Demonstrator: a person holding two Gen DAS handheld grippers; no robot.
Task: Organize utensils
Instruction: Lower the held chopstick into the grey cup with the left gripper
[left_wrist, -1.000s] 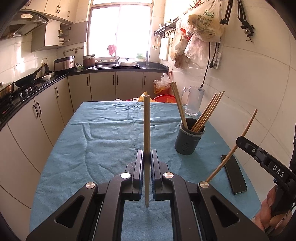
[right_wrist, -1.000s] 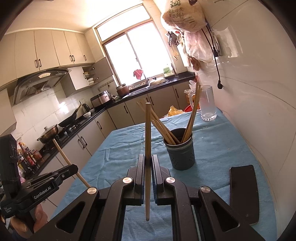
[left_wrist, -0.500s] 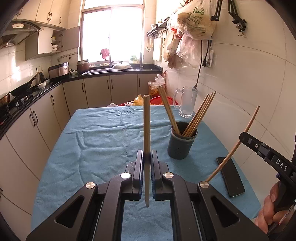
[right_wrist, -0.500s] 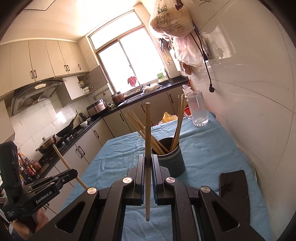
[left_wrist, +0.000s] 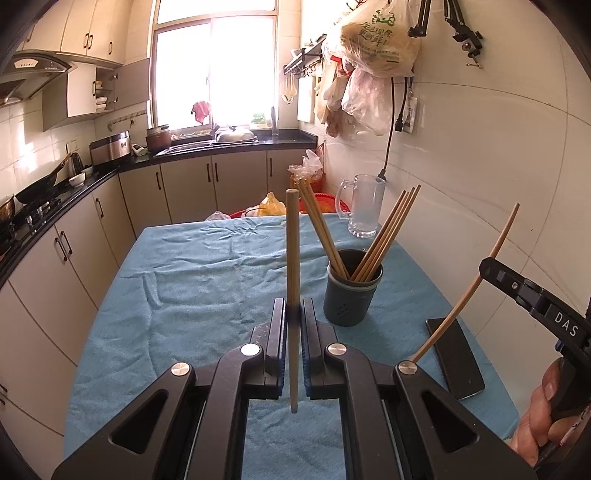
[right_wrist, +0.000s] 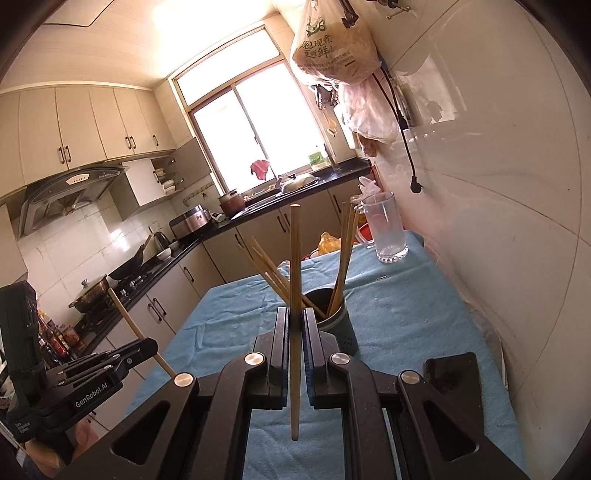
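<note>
Left wrist view: left gripper clamped on one upright pale wooden chopstick, presumably for dropping end-first into the dark grey round holder at two o'clock. Right wrist view: right gripper likewise pinching a second chopstick, holder just behind at one o'clock on the blue cloth-covered table.

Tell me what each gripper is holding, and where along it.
Left gripper: shut on one chopstick, gripped on its lower part, with a short end below the jaws. Right gripper: shut on another chopstick, gripped the same way.
</note>
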